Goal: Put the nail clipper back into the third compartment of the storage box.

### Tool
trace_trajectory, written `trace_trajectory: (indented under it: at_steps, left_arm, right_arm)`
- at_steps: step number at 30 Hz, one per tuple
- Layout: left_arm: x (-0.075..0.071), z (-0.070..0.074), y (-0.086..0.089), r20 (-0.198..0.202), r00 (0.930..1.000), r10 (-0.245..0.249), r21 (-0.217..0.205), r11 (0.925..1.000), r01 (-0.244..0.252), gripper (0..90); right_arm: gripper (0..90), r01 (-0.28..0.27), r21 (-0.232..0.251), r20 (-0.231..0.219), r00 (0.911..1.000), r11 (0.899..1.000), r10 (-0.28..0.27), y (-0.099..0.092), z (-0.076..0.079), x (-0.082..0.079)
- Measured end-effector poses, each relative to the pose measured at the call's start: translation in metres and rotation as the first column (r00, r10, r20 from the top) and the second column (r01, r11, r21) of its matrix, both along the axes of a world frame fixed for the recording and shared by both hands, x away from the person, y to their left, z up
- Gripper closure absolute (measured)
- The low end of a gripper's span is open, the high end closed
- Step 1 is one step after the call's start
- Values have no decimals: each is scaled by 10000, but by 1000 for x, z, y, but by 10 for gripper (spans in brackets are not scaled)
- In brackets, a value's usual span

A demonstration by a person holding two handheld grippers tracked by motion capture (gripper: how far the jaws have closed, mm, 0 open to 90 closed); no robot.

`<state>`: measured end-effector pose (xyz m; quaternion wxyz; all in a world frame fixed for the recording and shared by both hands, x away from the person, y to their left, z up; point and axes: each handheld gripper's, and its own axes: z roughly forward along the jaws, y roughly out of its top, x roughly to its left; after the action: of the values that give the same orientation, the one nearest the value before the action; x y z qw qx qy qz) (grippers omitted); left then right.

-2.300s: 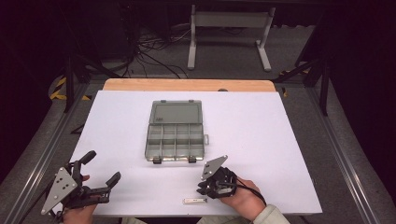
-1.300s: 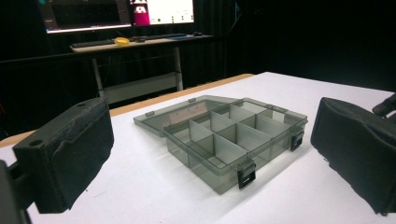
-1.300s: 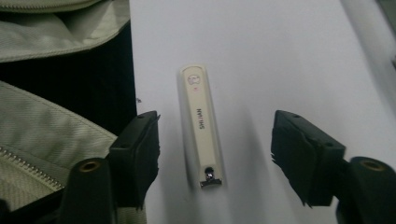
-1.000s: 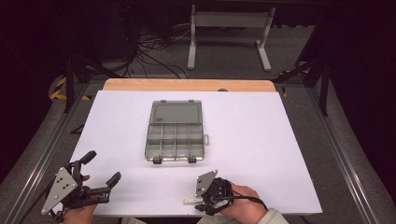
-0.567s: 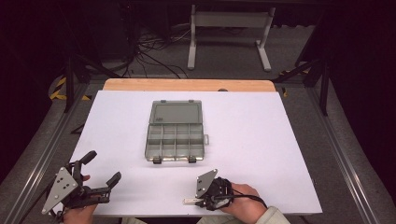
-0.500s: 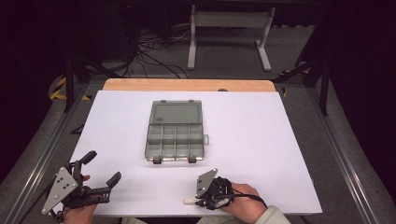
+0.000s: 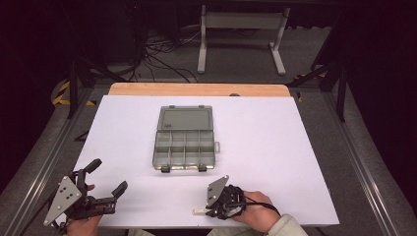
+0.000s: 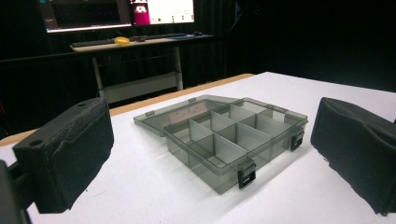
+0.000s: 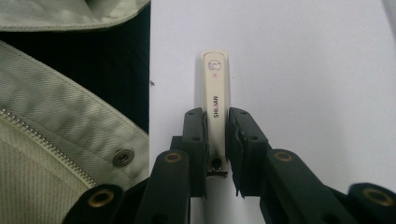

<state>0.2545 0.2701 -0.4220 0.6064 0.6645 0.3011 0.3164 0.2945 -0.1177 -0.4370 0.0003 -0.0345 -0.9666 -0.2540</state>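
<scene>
Gripping a nail clipper (image 9: 215, 114) at the near edge of the white table (image 7: 295, 147), the right gripper (image 9: 216, 144) has its jaws pressed against both long sides of the clipper's cream body, which lies flat on the surface. The left gripper (image 7: 105, 184) rests at the near left corner, jaws spread wide and empty. Judging by the open compartment box (image 7: 186, 138) mid-table, the pickup seems in hand; next likely comes lifting and carrying it forward to a compartment.

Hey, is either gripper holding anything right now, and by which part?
The right gripper pinches a cream nail clipper by its sides at the pivot end. The left gripper is open and holds nothing.
</scene>
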Motion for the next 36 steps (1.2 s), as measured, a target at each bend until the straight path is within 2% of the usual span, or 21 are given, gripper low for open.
trace_trajectory:
  at_steps: [4, 13, 21, 22, 27, 36]
  left_arm:
    - [0, 0, 0, 1, 10000, -6, 1, 10000, 6, 3]
    - [0, 0, 0, -32, 10000, -18, 36, 10000, 18, 3]
    - [0, 0, 0, -53, 10000, -38, 14, 10000, 38, 3]
    - [0, 0, 0, -49, 10000, -36, 23, 10000, 37, 3]
    - [0, 0, 0, -45, 10000, -31, 14, 10000, 31, 3]
    - [0, 0, 0, -57, 10000, -44, 14, 10000, 44, 3]
  right_arm:
    - [781, -85, 75, 95, 9999, 9999, 85, 0, 4, 1]
    - [781, 275, 720, 315, 9991, 9970, -298, -5, 27, 7]
    - [781, 482, 1003, 703, 9960, 9938, -554, -7, 43, 12]
    - [781, 501, 1143, 785, 9951, 9922, -593, -8, 49, 15]
    - [780, 551, 1348, 1017, 9924, 9893, -691, -9, 61, 19]
    - [780, 964, 1855, 1123, 9866, 9779, -1186, -11, 80, 36]
